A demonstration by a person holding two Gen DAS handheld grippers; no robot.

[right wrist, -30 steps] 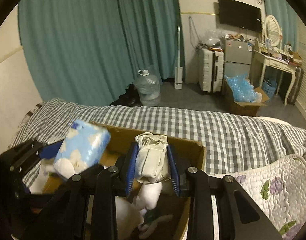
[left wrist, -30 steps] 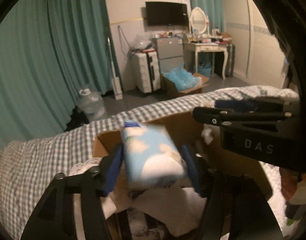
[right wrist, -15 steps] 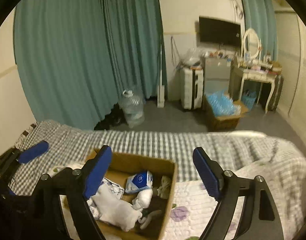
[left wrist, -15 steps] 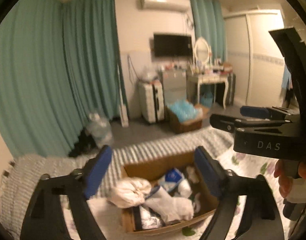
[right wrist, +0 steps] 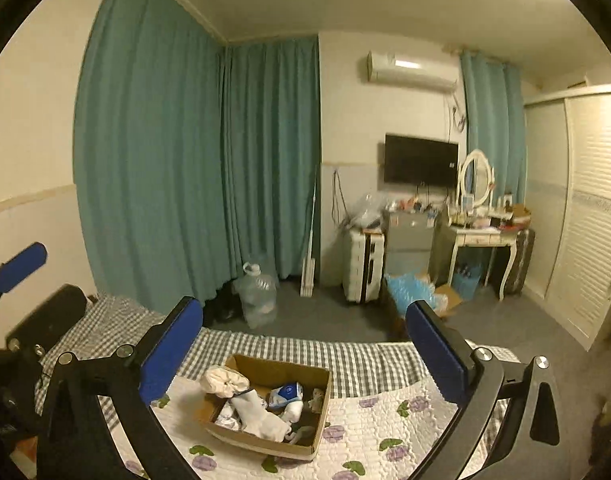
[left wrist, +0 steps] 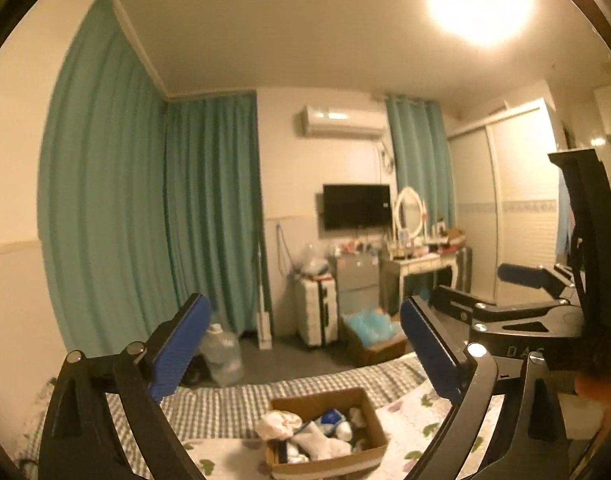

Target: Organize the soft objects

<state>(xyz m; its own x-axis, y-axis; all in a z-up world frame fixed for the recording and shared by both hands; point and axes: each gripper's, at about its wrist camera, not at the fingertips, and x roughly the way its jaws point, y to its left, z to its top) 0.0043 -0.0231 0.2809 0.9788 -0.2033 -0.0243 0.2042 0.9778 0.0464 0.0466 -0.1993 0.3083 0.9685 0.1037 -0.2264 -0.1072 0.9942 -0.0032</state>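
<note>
Bedroom: one cardboard box (right wrist: 323, 380), two wide-open grippers, left (left wrist: 305, 354) and right (right wrist: 305, 354).

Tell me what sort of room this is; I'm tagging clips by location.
Most likely a home bedroom. A bed with a gray checked sheet holds the cardboard box of soft items, a white dressing table with an oval mirror stands by the far wall, and a television hangs beside it.
</note>
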